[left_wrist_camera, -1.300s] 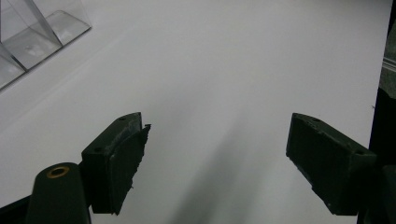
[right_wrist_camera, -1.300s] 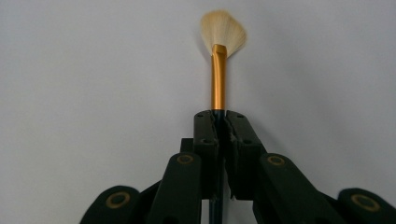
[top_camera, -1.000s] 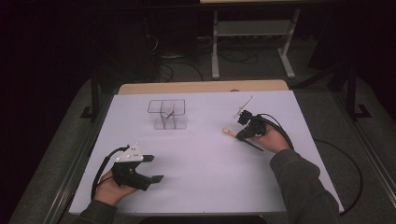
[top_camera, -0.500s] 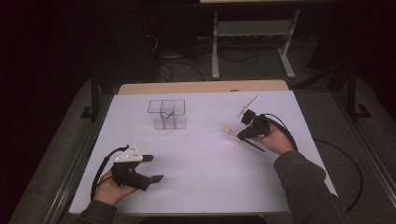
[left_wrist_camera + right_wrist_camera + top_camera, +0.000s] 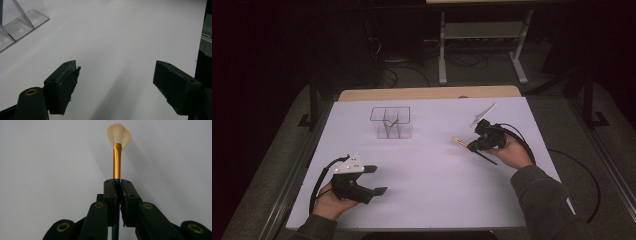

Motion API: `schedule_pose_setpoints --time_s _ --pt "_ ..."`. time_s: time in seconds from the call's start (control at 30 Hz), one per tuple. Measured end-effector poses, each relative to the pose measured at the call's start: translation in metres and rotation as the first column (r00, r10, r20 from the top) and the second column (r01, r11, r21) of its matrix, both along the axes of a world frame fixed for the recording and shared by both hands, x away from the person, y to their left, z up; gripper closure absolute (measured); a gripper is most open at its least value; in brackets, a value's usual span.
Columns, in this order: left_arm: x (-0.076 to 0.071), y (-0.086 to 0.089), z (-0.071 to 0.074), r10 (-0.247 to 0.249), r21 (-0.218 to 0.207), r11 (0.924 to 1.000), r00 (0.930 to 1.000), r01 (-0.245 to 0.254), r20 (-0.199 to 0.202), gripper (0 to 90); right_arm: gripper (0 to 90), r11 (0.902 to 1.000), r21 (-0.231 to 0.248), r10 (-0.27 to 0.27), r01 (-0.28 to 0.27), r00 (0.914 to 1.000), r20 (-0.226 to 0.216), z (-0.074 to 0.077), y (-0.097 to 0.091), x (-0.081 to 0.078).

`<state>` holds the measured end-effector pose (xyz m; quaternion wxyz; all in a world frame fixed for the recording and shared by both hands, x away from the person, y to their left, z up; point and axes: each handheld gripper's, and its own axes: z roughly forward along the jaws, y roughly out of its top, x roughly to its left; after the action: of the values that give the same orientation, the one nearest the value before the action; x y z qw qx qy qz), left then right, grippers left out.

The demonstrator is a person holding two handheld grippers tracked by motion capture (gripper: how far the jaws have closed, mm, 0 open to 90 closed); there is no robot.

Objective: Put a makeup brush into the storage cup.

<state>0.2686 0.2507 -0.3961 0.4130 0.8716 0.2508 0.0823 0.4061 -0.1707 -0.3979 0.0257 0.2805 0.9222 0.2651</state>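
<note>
A fan brush (image 5: 117, 157) with pale bristles, a gold ferrule and a dark handle is clamped between the jaws of my right gripper (image 5: 118, 185), which is shut on it. In the high view that right gripper (image 5: 472, 145) is at the right of the white table, the brush (image 5: 459, 142) pointing left with its dark handle trailing back under the hand. My left gripper (image 5: 376, 180) rests near the front left, jaws open with nothing between them. In the left gripper view the left gripper (image 5: 115, 82) shows bare white table between its fingers.
A clear plastic divided holder (image 5: 392, 122) stands at the back middle of the table (image 5: 432, 170); its corner holder (image 5: 17, 20) appears top left in the left gripper view. A metal stand (image 5: 482, 35) is on the dark floor beyond.
My right hand has shifted slightly right and up with the brush in its jaws. The left hand has stayed put.
</note>
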Motion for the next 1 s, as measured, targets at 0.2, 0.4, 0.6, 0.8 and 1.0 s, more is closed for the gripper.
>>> schedule_pose_setpoints --time_s 0.2,0.4,0.6,0.8,1.0 --pt "-0.001 -0.001 0.003 -0.007 -0.011 0.9999 1.0000 0.007 0.006 18.9 82.9 0.9998 0.016 0.013 -0.013 0.9999 0.006 0.005 -0.002 -0.007" --pt "0.000 -0.006 0.004 -0.015 -0.023 0.9996 0.9999 0.015 0.003 18.9 82.9 0.9989 0.030 0.035 -0.035 0.9992 0.020 0.010 -0.001 -0.015" --pt "0.000 -0.011 0.004 -0.035 -0.025 0.9991 0.9994 0.035 0.002 19.5 83.0 0.9970 0.049 0.059 -0.060 0.9979 0.028 0.010 0.000 -0.024" --pt "0.001 -0.015 0.004 -0.043 -0.028 0.9987 0.9990 0.043 -0.009 19.9 82.9 0.9933 0.066 0.092 -0.094 0.9949 0.042 0.011 0.004 -0.031" --pt "0.002 -0.018 0.007 -0.052 -0.033 0.9981 0.9986 0.052 -0.008 20.2 82.9 0.9899 0.086 0.108 -0.112 0.9929 0.049 0.014 0.009 -0.037"
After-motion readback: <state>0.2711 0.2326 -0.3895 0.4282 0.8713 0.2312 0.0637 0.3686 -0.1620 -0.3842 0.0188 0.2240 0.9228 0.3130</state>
